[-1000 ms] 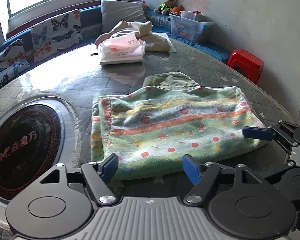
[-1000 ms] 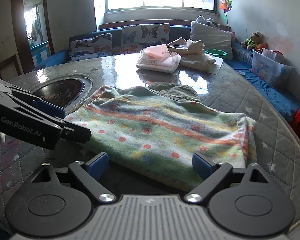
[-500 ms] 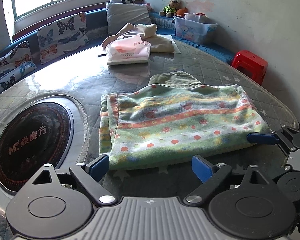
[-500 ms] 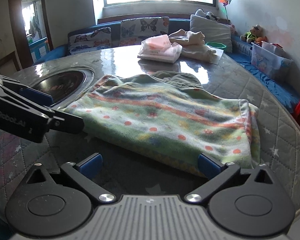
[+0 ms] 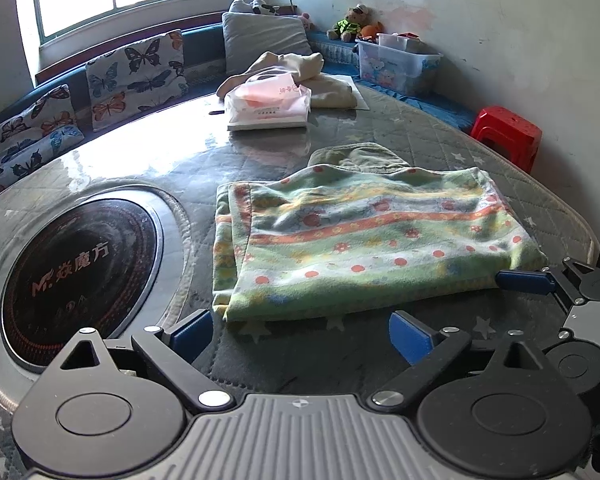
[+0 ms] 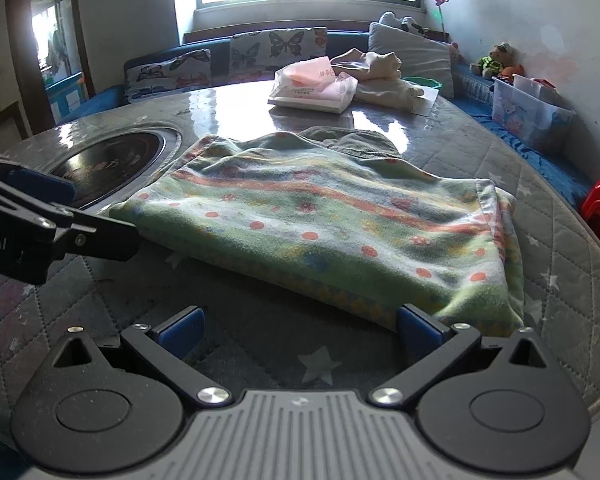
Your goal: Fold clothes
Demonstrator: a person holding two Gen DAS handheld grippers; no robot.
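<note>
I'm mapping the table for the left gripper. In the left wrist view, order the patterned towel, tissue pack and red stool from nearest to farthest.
1. Patterned towel: right ahead of the left gripper.
2. Tissue pack: mid-table, beyond the towel.
3. Red stool: off the table, far right by the wall.

green dotted towel (image 5: 364,240), red stool (image 5: 504,132)

The cooktop (image 5: 80,268) reads "焱魔方".
</note>
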